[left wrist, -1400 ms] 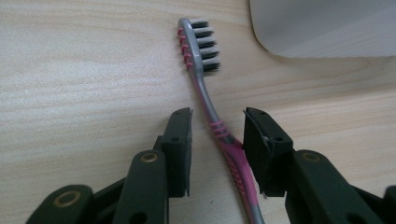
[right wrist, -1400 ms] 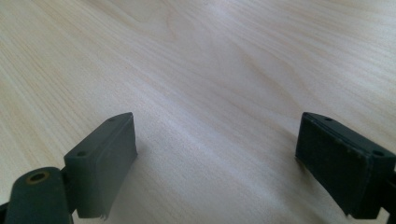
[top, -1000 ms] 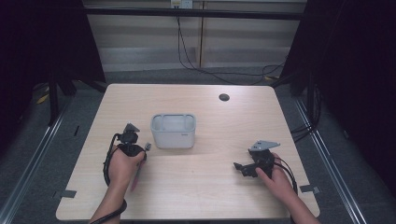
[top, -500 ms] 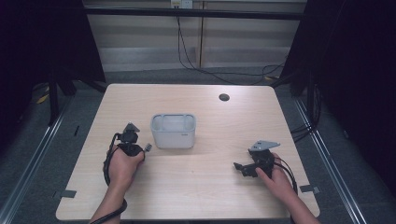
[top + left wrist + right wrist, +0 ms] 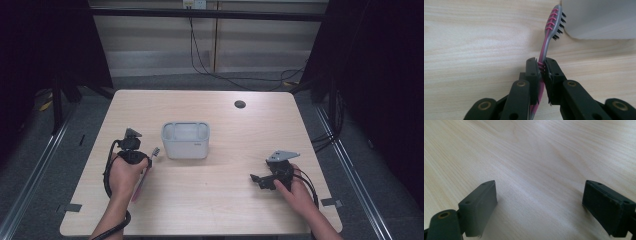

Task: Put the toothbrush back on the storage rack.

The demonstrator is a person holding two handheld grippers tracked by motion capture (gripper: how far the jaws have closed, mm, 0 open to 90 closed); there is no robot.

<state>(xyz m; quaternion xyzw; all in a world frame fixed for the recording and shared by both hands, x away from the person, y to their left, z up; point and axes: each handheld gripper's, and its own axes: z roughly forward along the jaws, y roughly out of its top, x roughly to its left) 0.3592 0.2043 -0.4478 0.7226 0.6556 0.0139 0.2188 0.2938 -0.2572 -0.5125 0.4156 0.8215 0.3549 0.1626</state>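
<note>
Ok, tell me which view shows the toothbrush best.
The left gripper view: the toothbrush runs up the frame, its grey and pink handle clamped between the left gripper's jaws, bristles near the grey tub. In the high view the toothbrush is a small sliver by the left hand. The right gripper view looks at bare table.

left tool (image 5: 541, 68): black jaws, brass pivots, black cable | right tool (image 5: 256, 180): black, grey three-cornered plate
</note>
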